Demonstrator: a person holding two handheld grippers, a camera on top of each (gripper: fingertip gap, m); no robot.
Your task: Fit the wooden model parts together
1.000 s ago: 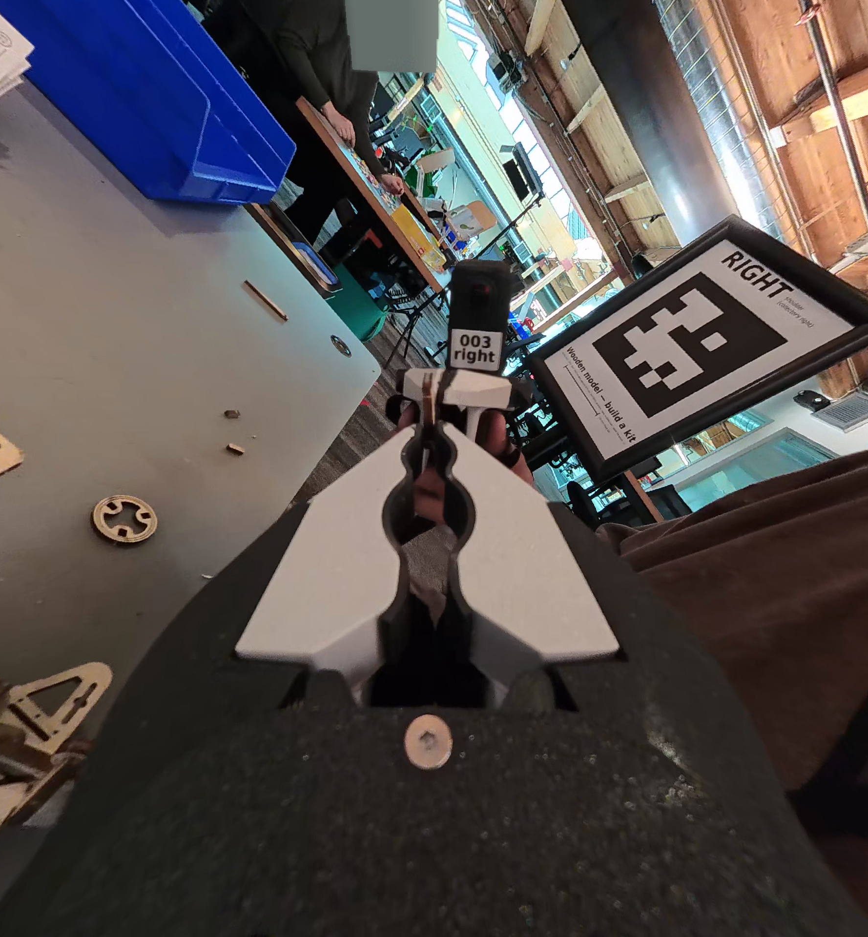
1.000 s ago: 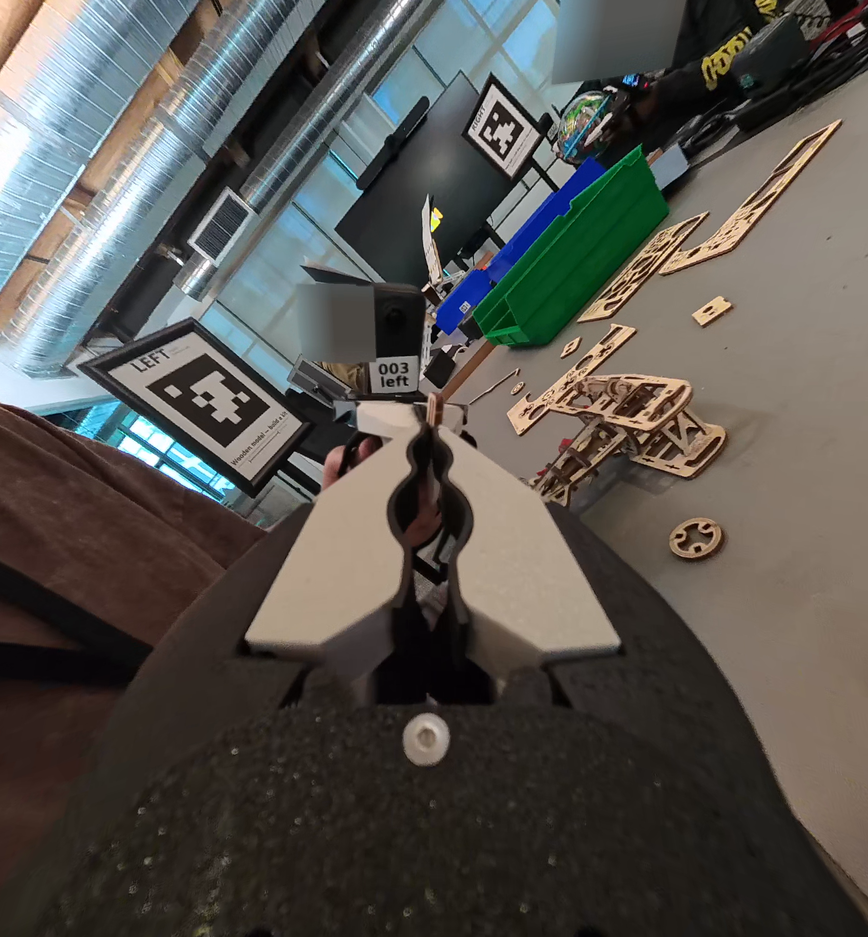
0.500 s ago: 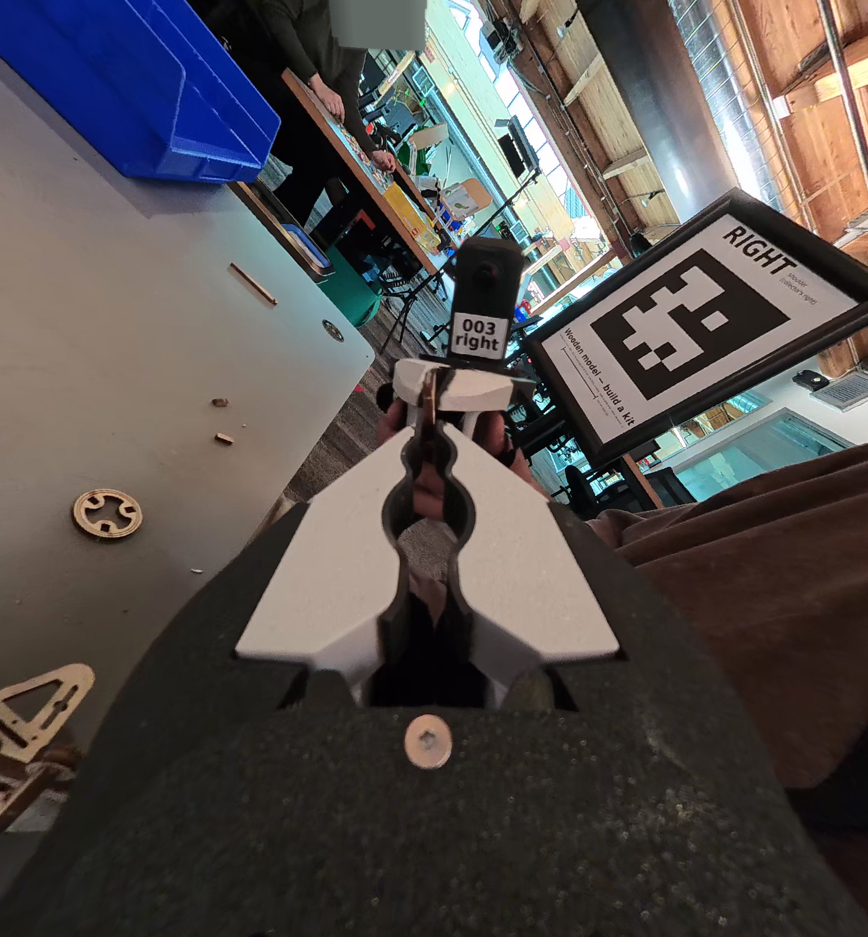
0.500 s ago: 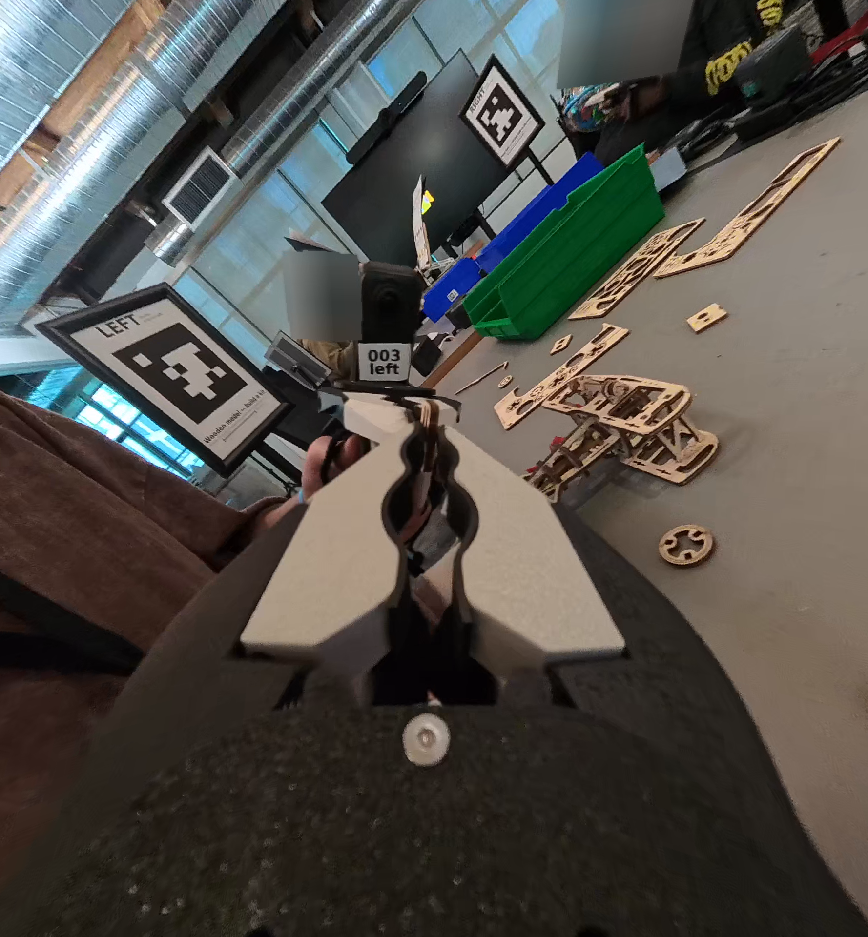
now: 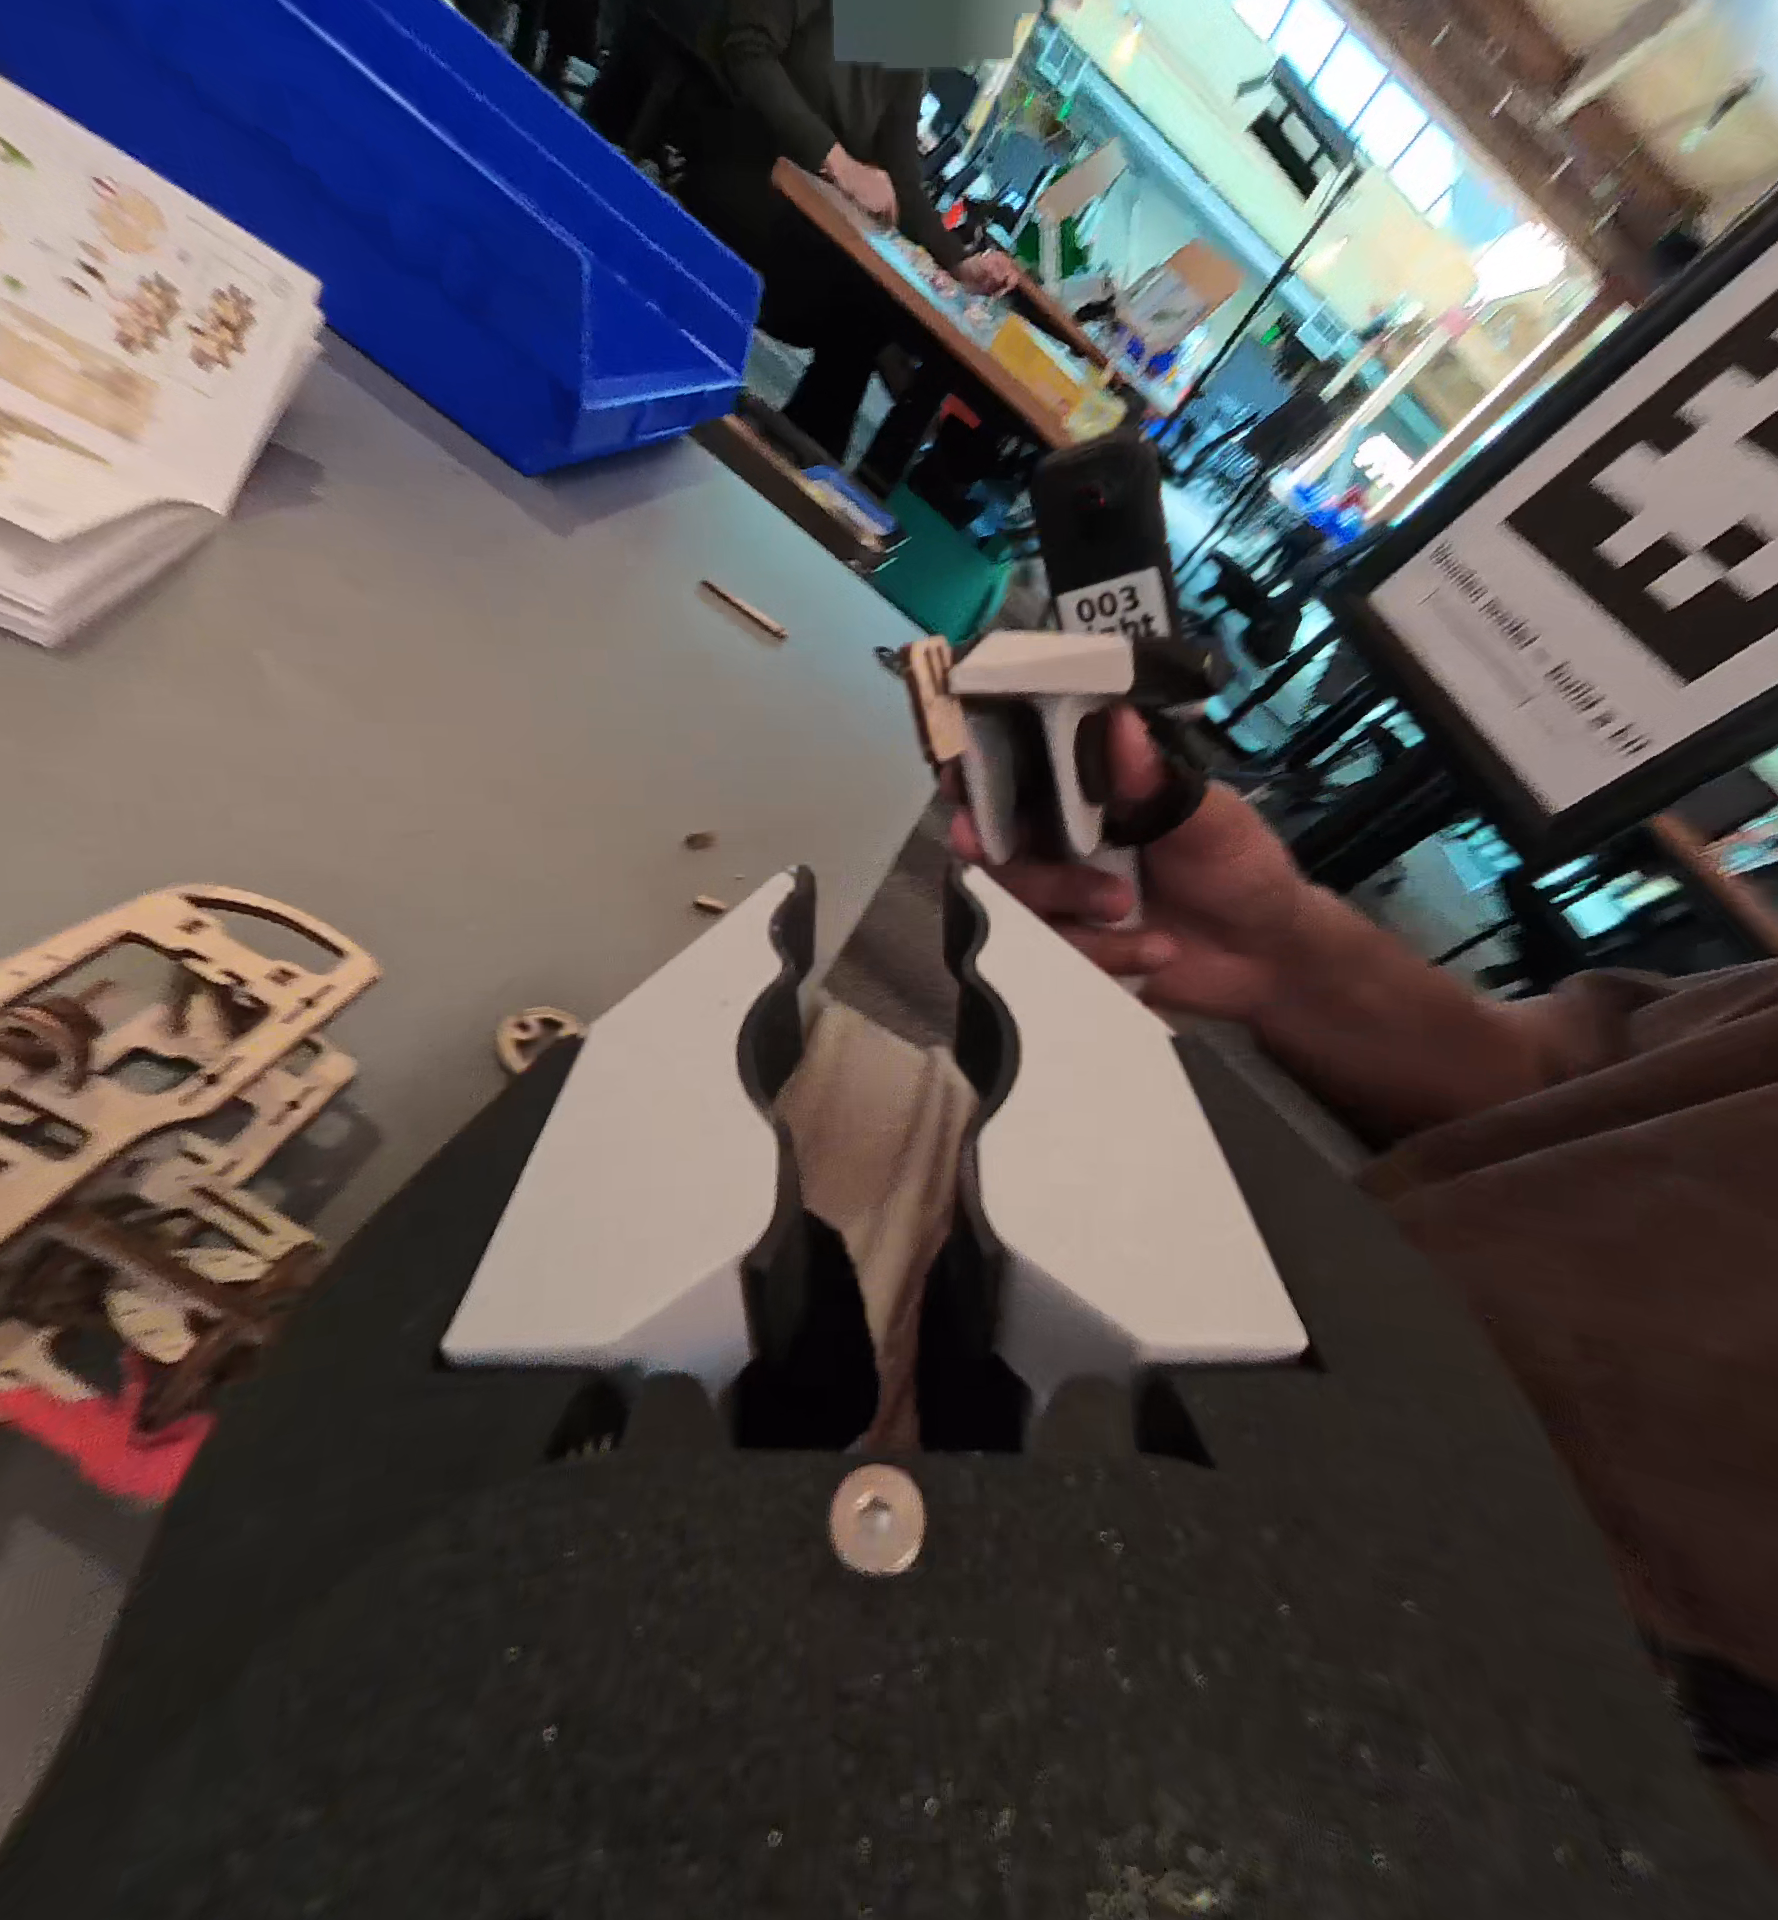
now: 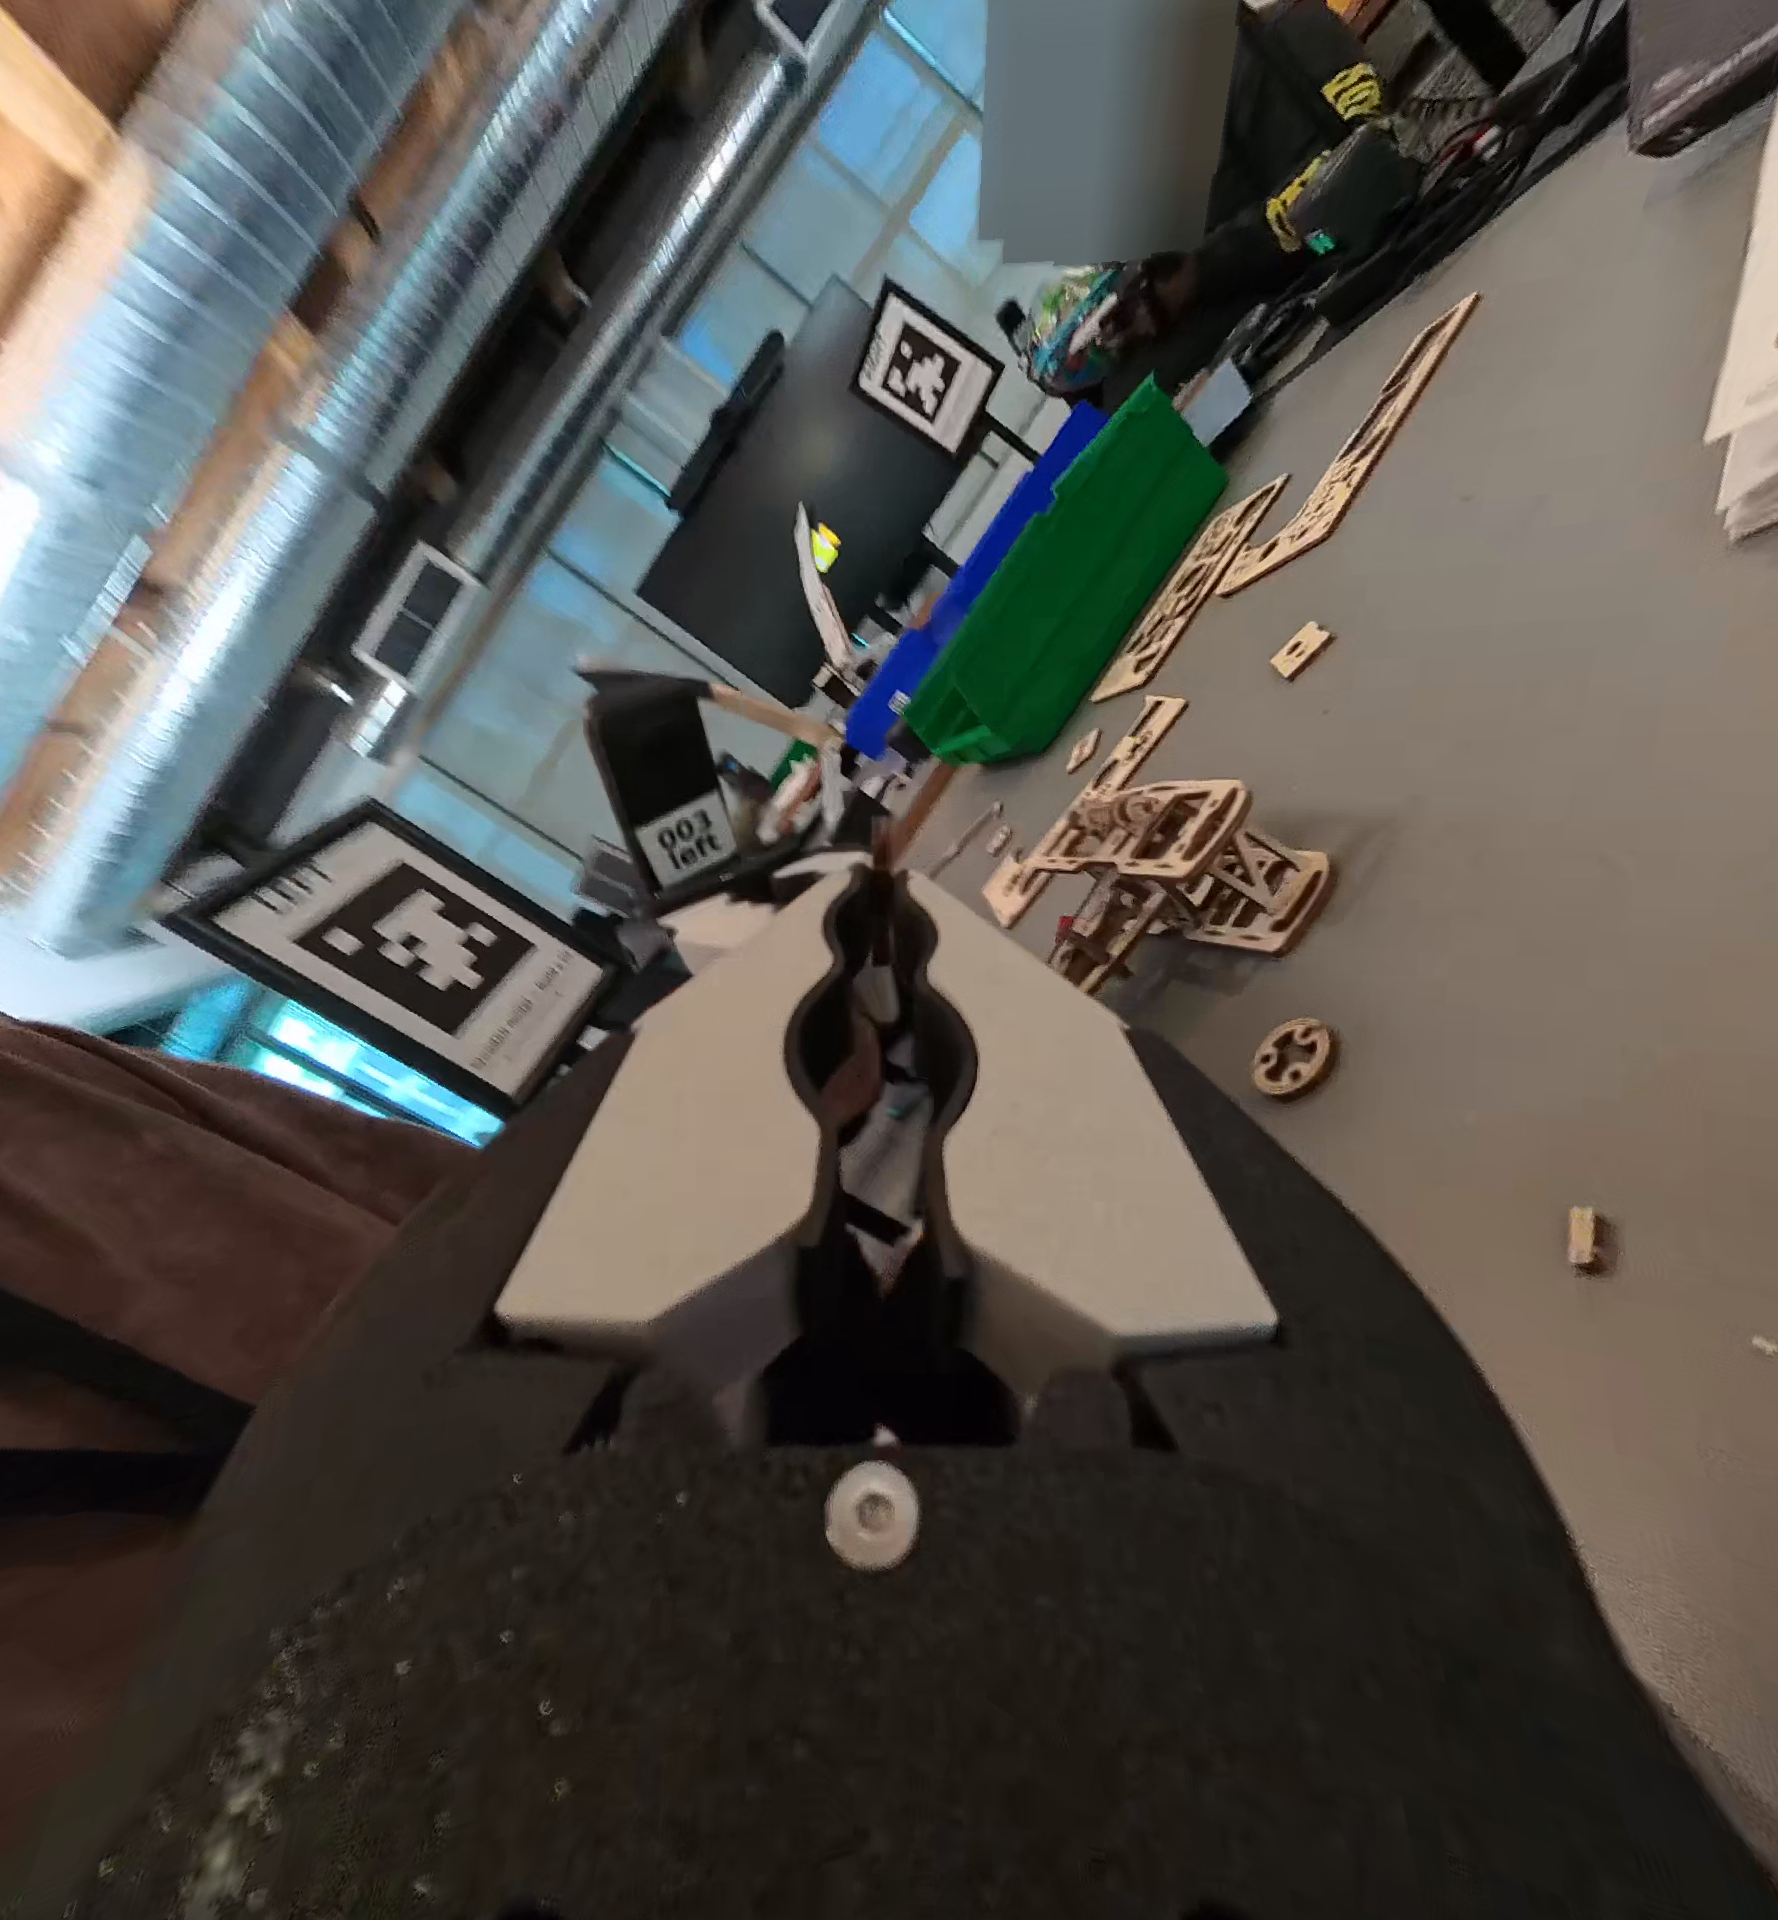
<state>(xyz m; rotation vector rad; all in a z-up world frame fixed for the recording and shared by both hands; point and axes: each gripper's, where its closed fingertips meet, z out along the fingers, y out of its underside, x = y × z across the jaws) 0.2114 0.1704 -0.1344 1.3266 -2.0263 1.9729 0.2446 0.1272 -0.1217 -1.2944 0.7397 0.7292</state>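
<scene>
My left gripper [image 5: 877, 894] is open and empty, held over the grey table's [image 5: 449, 748] near edge. My right gripper [image 6: 880, 883] is shut on a small flat wooden piece [image 6: 879, 854], seen edge-on at its tips. In the left wrist view the right gripper [image 5: 958, 732] is up and to the right of my left fingers, with the wooden piece [image 5: 932, 707] sticking out to its left. The partly built wooden model [image 6: 1165, 873] stands on the table; it also shows in the left wrist view [image 5: 85, 1091]. A round wooden disc [image 6: 1295, 1058] lies near it.
A blue bin [image 5: 397, 208] and an instruction booklet [image 5: 64, 343] sit at the back of the table. A green bin [image 6: 1061, 603], cut-out wooden sheets [image 6: 1332, 488] and small loose bits [image 6: 1583, 1236] lie on the table. People stand at other tables behind. Across from one pair of fingers to the other is roughly 6 cm.
Both grippers were tip to tip on the small piece. The left gripper has opened and drawn back towards the model. The right gripper keeps the piece.
</scene>
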